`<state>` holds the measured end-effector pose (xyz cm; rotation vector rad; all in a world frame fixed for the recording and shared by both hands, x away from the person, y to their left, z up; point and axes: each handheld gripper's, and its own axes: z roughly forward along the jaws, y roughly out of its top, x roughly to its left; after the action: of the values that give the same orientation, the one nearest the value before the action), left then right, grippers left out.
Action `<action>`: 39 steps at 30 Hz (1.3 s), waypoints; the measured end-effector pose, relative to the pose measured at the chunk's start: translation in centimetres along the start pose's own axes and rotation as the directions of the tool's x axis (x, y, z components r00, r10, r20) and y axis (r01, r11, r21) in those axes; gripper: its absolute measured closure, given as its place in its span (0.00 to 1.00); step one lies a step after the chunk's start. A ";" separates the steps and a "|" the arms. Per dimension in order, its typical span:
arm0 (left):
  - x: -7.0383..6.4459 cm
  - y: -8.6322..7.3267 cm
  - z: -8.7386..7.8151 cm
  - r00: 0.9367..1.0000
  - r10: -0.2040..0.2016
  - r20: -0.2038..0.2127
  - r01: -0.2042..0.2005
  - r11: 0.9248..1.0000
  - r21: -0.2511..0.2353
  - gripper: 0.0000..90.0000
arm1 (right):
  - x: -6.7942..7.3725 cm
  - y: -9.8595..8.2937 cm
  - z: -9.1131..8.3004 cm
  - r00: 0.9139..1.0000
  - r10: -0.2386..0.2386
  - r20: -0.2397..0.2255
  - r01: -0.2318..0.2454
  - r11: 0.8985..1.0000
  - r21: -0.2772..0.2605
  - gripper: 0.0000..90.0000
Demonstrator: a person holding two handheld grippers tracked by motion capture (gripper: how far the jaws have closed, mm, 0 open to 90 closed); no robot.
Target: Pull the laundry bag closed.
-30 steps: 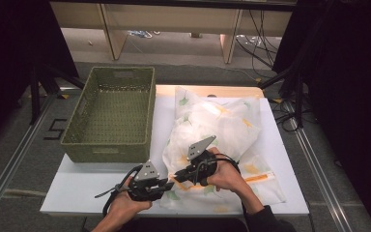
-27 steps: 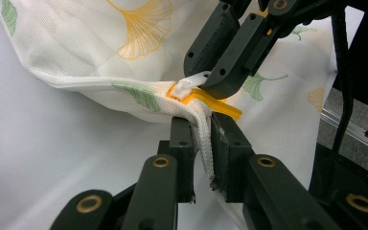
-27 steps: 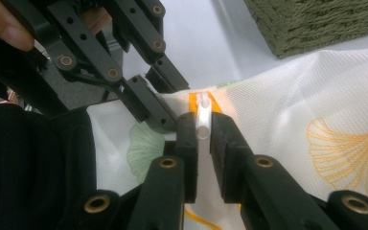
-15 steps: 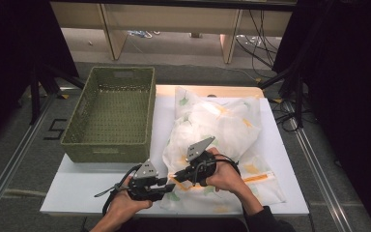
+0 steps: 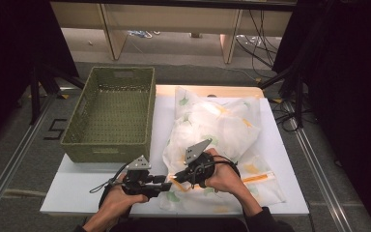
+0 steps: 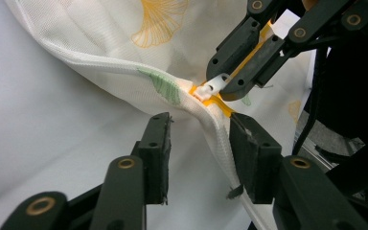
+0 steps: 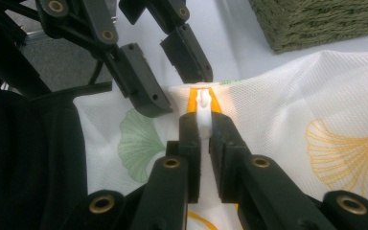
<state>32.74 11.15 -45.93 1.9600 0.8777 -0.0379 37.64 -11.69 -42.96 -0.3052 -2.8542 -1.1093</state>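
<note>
White mesh laundry bag (image 5: 222,140) spread over the right half of the white table (image 5: 77,191), printed with yellow and green ginkgo leaves, bulging in the middle with white contents. Near edge of the bag close to the table's front edge; right side close to the table's right rim. Olive woven basket (image 5: 108,113) on the left half, its right wall just beside the bag. Bare tabletop free in front of the basket, at the near left corner, around the left gripper (image 5: 166,182). Floor, dark frame posts and loose cables beyond the table's rims.

Right gripper (image 7: 203,129) pinched tight on the white zipper pull (image 7: 201,112), jaws nearly meeting around it, at the near left corner of the bag. Orange zipper tape (image 7: 190,100) running out on both sides of the pull, ending just past it at the bag's seam. In the left gripper view, same pull (image 6: 211,87) seen clamped between the other tool's jaw tips.

Left gripper (image 6: 197,143) parted wide, jaws straddling the bag's folded white hem (image 6: 215,139) just below the pull; hem between the pads, not squeezed, gap visible on either side. Both tools nearly tip to tip.
</note>
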 end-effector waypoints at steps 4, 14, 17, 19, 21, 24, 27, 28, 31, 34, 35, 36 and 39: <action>0.3 0.3 0.3 1.000 -0.011 0.014 0.012 1.000 -0.011 0.76 | 0.0 0.1 0.1 1.000 -0.023 0.001 0.023 1.000 -0.001 0.94; 0.1 0.4 0.0 0.999 0.050 -0.020 -0.051 0.999 -0.020 0.90 | -0.2 0.0 0.1 0.999 -0.043 -0.013 0.043 0.999 -0.020 0.94; -0.2 0.4 0.1 0.996 0.077 -0.036 -0.078 0.997 -0.028 0.91 | -0.3 0.0 0.0 0.999 -0.032 -0.020 0.031 0.999 -0.026 0.93; -0.2 0.5 0.0 0.994 0.096 -0.048 -0.097 0.995 -0.015 0.91 | -0.1 0.0 -0.2 1.000 0.003 -0.028 -0.003 1.000 -0.019 0.93; -0.3 0.4 0.0 0.996 0.072 -0.049 -0.073 0.997 -0.020 0.91 | -0.2 0.0 -0.1 1.000 -0.011 -0.025 0.011 1.000 -0.022 0.93; -0.3 0.4 0.0 0.994 0.093 -0.051 -0.094 0.995 -0.014 0.91 | -0.2 0.0 -0.1 1.000 -0.007 -0.025 0.006 1.000 -0.025 0.93; -0.4 0.5 0.0 0.993 0.104 -0.053 -0.105 0.994 -0.017 0.91 | -0.1 0.0 -0.1 0.999 0.017 -0.030 -0.018 1.000 -0.023 0.92; -0.4 0.5 0.0 0.993 0.104 -0.052 -0.105 0.994 -0.017 0.91 | -0.1 0.0 -0.2 1.000 0.015 -0.028 -0.015 1.000 -0.018 0.93; -0.4 0.5 0.0 0.992 0.111 -0.052 -0.112 0.994 -0.006 0.91 | -0.2 0.0 -0.1 0.999 -0.001 -0.032 0.001 1.000 -0.020 0.94; -0.6 0.5 0.0 0.992 0.111 -0.065 -0.112 0.994 -0.006 0.91 | -0.3 -0.1 0.0 1.000 -0.003 -0.024 0.003 1.000 -0.019 0.96; -0.7 0.5 0.1 0.992 0.106 -0.066 -0.107 0.994 -0.012 0.91 | -0.3 -0.1 -0.1 1.000 -0.002 -0.026 0.001 1.000 -0.017 0.96; -0.7 0.6 0.0 0.990 0.124 -0.063 -0.125 0.992 -0.011 0.91 | -0.3 -0.1 -0.1 1.000 -0.005 -0.029 0.004 1.000 -0.015 0.97; -0.6 0.6 0.0 0.990 0.130 -0.061 -0.131 0.991 -0.011 0.91 | -0.3 -0.1 0.0 0.999 -0.017 -0.028 0.016 1.000 -0.017 0.98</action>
<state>32.61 10.60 -45.28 2.0097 0.7841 0.1046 37.89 -11.79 -43.01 -0.2655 -2.8296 -1.1321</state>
